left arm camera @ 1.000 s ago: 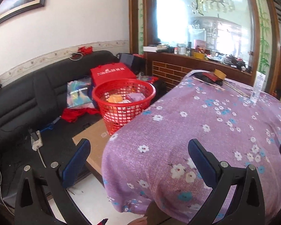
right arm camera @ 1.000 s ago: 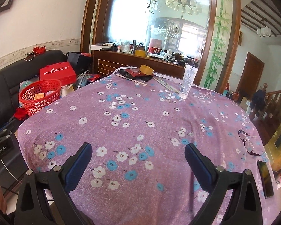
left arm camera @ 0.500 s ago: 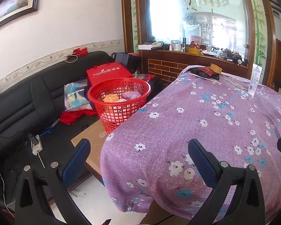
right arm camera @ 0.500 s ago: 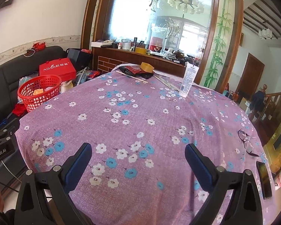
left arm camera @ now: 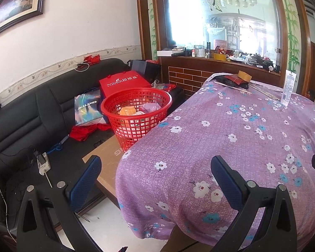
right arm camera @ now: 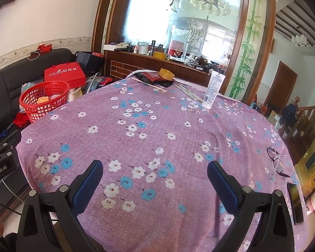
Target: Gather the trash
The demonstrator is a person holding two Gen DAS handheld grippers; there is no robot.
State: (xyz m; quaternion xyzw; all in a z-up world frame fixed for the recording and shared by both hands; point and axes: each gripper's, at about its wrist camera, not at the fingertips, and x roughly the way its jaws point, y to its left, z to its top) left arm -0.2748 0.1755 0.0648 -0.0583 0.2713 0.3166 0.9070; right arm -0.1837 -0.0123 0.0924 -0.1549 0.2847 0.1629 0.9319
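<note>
A red plastic basket holding wrappers and paper stands on a cardboard box left of the table; it also shows in the right wrist view. My left gripper is open and empty over the table's near left edge. My right gripper is open and empty above the near part of the purple flowered tablecloth. At the table's far end lie a dark red wrapper, a roll of brown tape, wooden sticks and an upright white tube.
Glasses and a black phone lie at the table's right edge. A black sofa with a red box and a shopping bag stands left. A power strip and cables lie on it.
Both grippers have drawn back a little from the table, still open. Nothing on the table has moved.
</note>
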